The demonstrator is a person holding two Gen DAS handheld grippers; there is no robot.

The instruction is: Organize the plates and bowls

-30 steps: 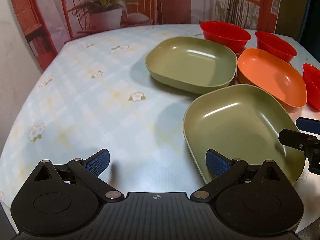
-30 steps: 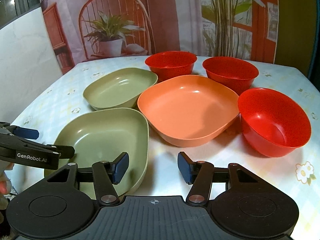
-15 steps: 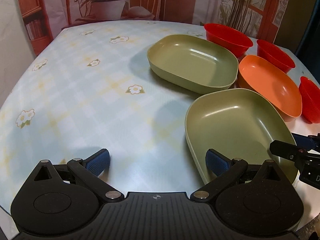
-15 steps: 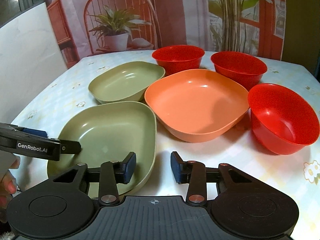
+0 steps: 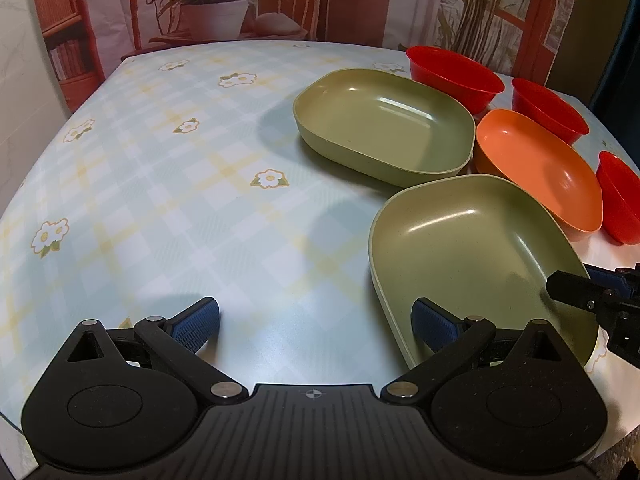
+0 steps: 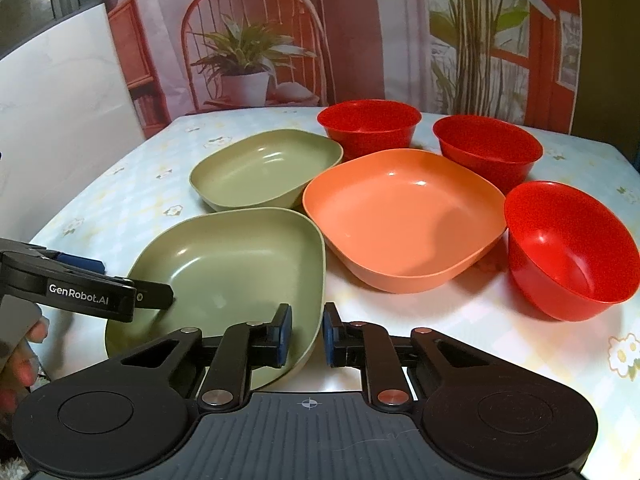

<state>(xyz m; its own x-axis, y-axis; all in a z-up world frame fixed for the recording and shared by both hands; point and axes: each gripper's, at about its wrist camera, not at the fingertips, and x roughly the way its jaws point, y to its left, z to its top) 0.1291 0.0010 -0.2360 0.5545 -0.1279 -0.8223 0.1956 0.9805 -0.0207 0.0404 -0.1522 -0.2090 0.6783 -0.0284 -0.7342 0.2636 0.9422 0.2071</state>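
Observation:
Two green plates, an orange plate and three red bowls sit on the flowered tablecloth. The near green plate [image 6: 232, 272] [image 5: 476, 256] lies closest. My right gripper [image 6: 307, 334] straddles its near right rim, one pad inside and one outside, jaws narrowed around the wall. My left gripper [image 5: 316, 322] is wide open at the plate's left edge, its right finger [image 5: 434, 322] over the rim. The far green plate [image 6: 266, 168] [image 5: 384, 124], the orange plate [image 6: 400, 216] [image 5: 536, 168] and the red bowls [image 6: 568, 248] [image 6: 486, 152] [image 6: 370, 126] stand behind.
The table edge [image 6: 96, 184] runs along the left by a white wall. A printed backdrop with a chair and plants hangs behind the table. Bare tablecloth [image 5: 160, 184] spreads to the left of the plates.
My right gripper's jaws have narrowed from wide open to close around the near green plate's rim. My left gripper has shifted slightly and stays open.

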